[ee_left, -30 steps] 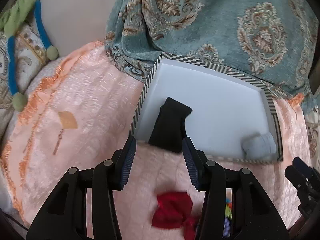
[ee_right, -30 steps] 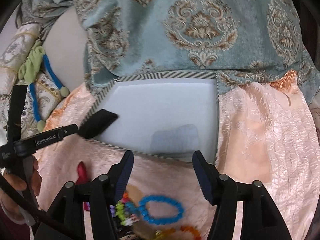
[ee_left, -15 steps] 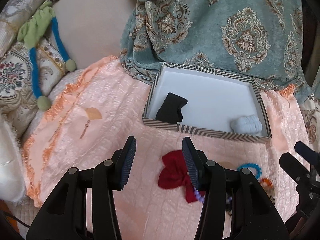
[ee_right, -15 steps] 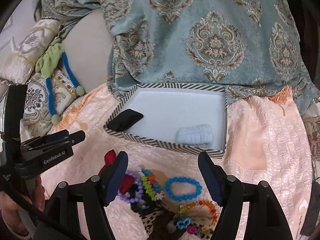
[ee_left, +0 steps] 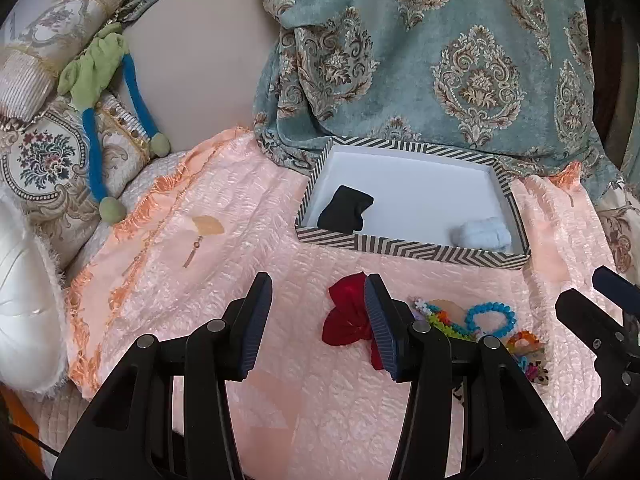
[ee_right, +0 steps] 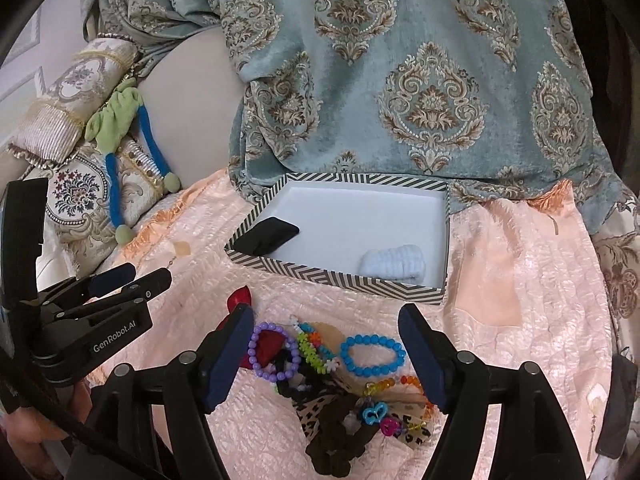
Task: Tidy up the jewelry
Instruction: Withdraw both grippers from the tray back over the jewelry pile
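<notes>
Only the left wrist view shows the left claw (ee_left: 316,320) head-on: spread wide and empty, a red bow (ee_left: 347,314) just behind its right finger, the striped box (ee_left: 408,248) beyond holding a black piece (ee_left: 347,209) and a pale blue scrunchie (ee_left: 480,234). Meanwhile the right wrist view alone shows the full jewelry heap: the right claw (ee_right: 326,356), jaws just widening, empty, straddles a purple bracelet (ee_right: 274,350), blue bracelet (ee_right: 372,354) and dark scrunchies (ee_right: 340,440).

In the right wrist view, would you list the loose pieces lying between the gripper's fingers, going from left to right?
Red bow → purple bead bracelet → green flower-bead bracelet → blue bead bracelet.
</notes>
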The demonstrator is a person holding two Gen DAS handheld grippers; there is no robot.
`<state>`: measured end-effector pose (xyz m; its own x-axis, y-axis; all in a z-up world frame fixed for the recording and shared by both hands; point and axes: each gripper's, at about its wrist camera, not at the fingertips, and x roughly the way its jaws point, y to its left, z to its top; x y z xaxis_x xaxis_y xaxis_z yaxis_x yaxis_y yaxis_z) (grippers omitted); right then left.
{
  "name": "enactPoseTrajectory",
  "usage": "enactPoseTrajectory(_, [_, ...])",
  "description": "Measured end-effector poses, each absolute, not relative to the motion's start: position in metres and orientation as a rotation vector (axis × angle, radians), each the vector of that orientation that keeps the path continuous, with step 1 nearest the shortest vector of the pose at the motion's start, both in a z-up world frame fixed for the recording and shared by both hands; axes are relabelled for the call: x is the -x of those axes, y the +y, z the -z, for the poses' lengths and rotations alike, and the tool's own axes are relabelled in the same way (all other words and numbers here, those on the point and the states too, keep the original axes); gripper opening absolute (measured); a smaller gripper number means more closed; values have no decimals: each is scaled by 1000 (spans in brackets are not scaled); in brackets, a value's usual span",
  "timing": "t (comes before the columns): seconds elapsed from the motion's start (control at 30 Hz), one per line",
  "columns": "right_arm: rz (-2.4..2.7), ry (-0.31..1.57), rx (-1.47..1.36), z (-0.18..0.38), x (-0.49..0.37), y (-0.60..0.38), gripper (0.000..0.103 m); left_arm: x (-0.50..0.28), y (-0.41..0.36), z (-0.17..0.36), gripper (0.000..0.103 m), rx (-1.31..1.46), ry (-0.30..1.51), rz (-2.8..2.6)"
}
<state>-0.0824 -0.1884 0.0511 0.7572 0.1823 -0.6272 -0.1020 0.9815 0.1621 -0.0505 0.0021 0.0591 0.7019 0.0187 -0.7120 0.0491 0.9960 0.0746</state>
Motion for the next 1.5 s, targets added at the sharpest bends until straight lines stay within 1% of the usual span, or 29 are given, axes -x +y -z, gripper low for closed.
enactPoseTrajectory(0.37, [-162, 686, -109, -53, 97, -186, 75, 64, 0, -59, 48, -83, 780, 25])
enactPoseTrajectory(1.2, [-144, 717, -131, -44, 94, -197, 75, 61, 4, -49, 48, -76, 813, 28])
enactPoseTrajectory(1.5, [-130, 738, -143, -38, 91, -206, 76, 50, 13, -41, 48, -28, 872, 59])
